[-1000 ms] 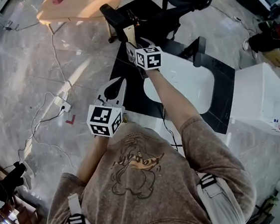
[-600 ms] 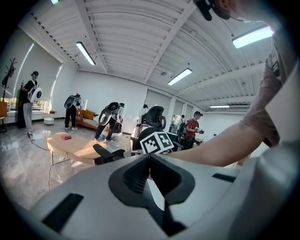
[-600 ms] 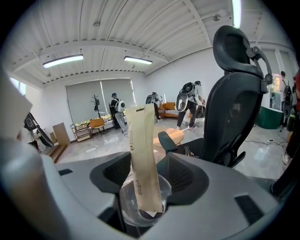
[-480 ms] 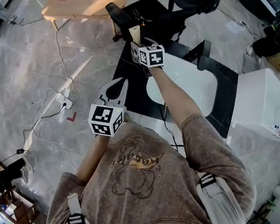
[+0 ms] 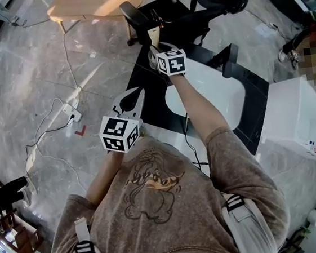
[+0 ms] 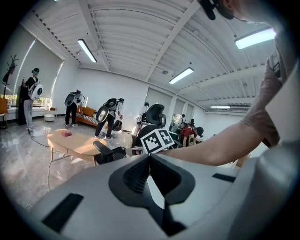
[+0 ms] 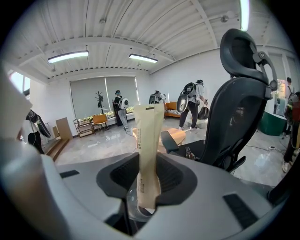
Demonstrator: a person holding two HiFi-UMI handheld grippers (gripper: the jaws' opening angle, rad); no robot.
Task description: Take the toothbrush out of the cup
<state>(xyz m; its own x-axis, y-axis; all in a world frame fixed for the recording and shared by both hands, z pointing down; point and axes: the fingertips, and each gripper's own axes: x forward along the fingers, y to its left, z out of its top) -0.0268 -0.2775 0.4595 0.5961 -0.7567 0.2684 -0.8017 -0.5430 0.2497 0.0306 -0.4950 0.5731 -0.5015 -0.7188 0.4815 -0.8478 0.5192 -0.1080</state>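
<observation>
As the right gripper [image 7: 148,164] finishes closing onto the wrapped toothbrush [image 7: 149,133] (left gripper [image 6: 150,157] idle, jaws together, empty), lifting it from the cup [image 7: 133,213] looks next.

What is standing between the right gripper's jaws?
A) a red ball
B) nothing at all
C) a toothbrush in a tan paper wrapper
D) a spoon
C: in the right gripper view, the toothbrush in its tan wrapper stands up out of the clear cup, between the jaws of the right gripper, which have just been closing onto it.
</observation>
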